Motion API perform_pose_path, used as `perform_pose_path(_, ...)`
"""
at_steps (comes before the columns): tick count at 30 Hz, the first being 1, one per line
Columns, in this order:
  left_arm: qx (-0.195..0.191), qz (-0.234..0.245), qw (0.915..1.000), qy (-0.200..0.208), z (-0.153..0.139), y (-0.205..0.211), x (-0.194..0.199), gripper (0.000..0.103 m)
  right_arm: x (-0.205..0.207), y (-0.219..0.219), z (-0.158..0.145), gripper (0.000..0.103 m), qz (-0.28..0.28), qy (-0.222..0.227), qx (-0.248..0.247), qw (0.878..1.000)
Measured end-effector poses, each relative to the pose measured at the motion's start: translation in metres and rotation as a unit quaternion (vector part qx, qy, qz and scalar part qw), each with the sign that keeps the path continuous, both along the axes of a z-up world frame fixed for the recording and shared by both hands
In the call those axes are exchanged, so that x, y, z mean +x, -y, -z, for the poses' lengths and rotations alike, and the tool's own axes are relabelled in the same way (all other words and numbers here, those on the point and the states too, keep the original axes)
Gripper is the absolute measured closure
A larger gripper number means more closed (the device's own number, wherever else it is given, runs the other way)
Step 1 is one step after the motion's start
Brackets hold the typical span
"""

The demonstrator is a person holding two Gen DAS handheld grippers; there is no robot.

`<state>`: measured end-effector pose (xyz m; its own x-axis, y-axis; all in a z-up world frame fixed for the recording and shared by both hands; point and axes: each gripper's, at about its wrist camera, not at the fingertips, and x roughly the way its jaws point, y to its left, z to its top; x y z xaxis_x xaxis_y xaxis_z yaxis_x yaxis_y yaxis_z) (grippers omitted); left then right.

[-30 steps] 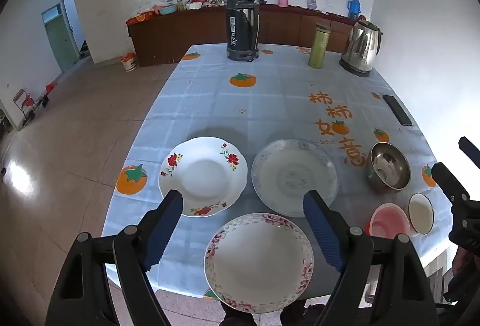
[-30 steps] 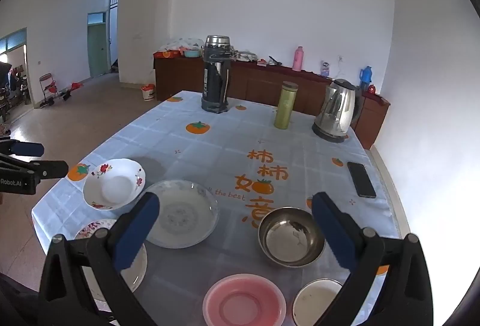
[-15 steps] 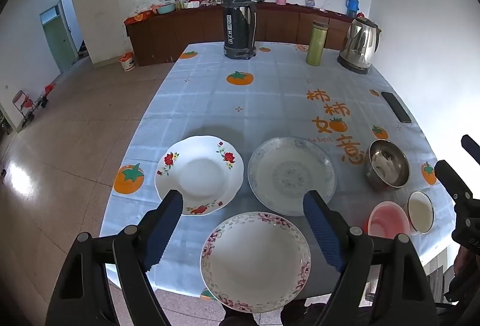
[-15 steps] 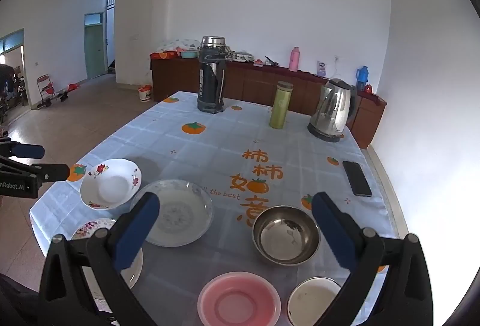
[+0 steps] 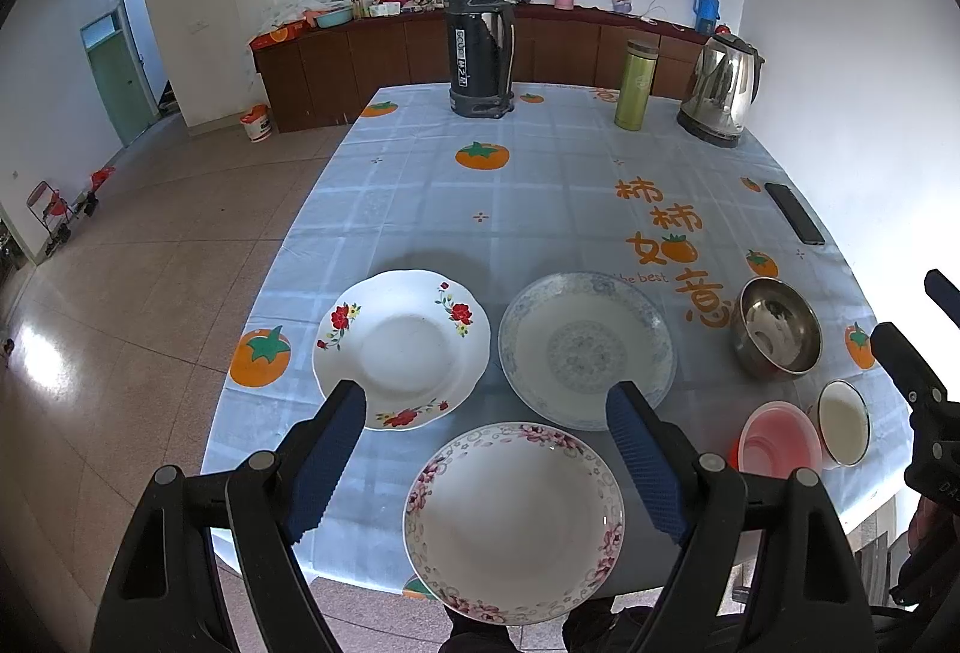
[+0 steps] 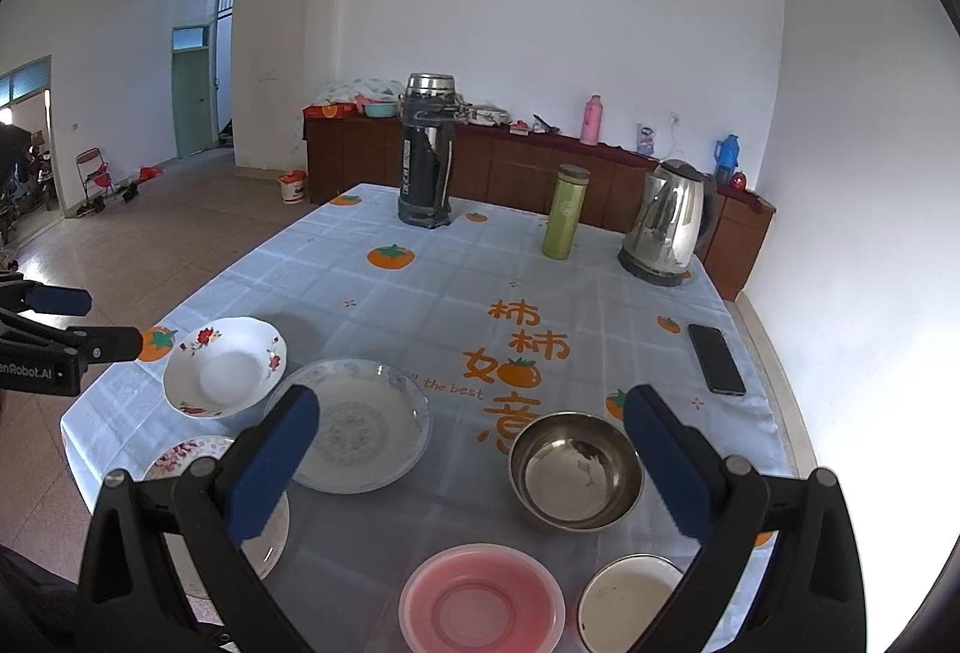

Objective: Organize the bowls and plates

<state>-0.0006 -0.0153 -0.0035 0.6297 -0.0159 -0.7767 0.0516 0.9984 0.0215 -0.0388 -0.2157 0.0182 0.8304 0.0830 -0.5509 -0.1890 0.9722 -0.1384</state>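
Note:
Three plates lie at the table's near left: a red-flower plate (image 5: 401, 348), a blue-patterned plate (image 5: 587, 350) and a pink-rimmed plate (image 5: 513, 521) at the front edge. To the right sit a steel bowl (image 5: 777, 329), a pink bowl (image 5: 779, 448) and a small white bowl (image 5: 843, 422). My left gripper (image 5: 486, 464) is open and empty above the pink-rimmed plate. My right gripper (image 6: 471, 467) is open and empty above the steel bowl (image 6: 575, 470) and pink bowl (image 6: 482, 599); the blue-patterned plate (image 6: 354, 425) lies to its left.
At the far end of the table (image 5: 540, 209) stand a dark thermos (image 5: 479, 38), a green flask (image 5: 637, 86) and a steel kettle (image 5: 723, 92). A black phone (image 5: 793, 221) lies near the right edge. A wooden sideboard (image 5: 384, 59) stands behind the table.
Both grippers have drawn back and tilted up a little, so the table objects sit slightly lower and farther in view. Nothing on the table moved.

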Motion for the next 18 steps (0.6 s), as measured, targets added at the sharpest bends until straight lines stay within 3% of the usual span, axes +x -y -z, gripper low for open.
perform_pose_path(18, 0.000, 0.001, 1.0000, -0.003, 0.0012, -0.0006, -0.0006, 0.019, 0.0004, -0.0006, 0.0007, 0.000, 0.000, 0.000, 0.000, 1.000)
